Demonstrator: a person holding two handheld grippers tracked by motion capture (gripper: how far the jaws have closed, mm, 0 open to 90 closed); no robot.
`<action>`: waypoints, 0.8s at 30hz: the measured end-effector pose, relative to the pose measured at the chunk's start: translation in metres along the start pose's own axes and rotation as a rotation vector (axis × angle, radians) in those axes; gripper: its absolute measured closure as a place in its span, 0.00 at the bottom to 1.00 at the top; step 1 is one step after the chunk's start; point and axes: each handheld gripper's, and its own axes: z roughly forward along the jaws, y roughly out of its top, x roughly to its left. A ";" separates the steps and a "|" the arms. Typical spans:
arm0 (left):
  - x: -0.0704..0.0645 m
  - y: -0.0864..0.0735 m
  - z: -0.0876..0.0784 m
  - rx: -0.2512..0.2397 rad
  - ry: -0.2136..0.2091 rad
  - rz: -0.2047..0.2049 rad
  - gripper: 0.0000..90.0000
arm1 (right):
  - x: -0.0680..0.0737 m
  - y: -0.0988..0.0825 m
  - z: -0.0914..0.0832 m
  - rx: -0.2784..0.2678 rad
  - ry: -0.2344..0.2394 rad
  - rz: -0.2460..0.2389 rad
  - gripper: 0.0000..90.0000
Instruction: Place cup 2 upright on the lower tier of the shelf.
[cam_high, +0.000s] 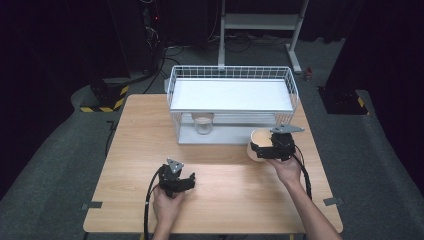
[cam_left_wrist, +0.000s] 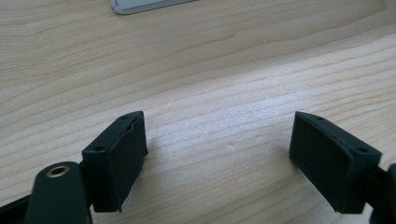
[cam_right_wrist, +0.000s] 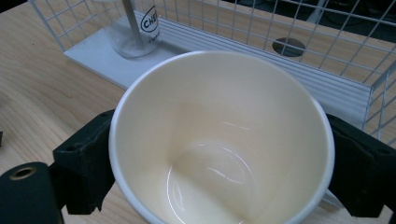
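A cream paper cup (cam_high: 258, 138) is held just in front of the white wire rack (cam_high: 232, 75), near the table's right side. My right gripper (cam_high: 260, 150) is shut on it. In the right gripper view the cup (cam_right_wrist: 224, 116) is empty and its mouth faces the camera, with the black jaws of the right gripper (cam_right_wrist: 219, 140) pressed against both sides of it. Near the table's front my left gripper (cam_high: 186, 183) rests low over the wood. In the left gripper view this gripper (cam_left_wrist: 219, 126) stands open with bare wood between its jaws.
A clear glass jar (cam_high: 202, 124) with a label (cam_right_wrist: 150, 21) stands on the rack's lower tray (cam_right_wrist: 93, 58), under the white shelf (cam_high: 230, 95). A corner of that tray (cam_left_wrist: 140, 5) lies ahead of the left gripper. Cables and stands sit on the floor behind the table.
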 end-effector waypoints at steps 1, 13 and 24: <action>0.000 0.000 0.000 0.000 0.000 0.000 0.21 | 0.000 0.001 0.001 -0.001 0.000 0.002 0.11; 0.000 0.000 0.000 -0.001 -0.001 -0.001 0.22 | 0.001 0.011 0.022 0.002 -0.016 0.015 0.11; 0.000 0.000 0.000 -0.002 -0.001 -0.002 0.22 | -0.003 0.012 0.041 -0.018 -0.050 0.036 0.11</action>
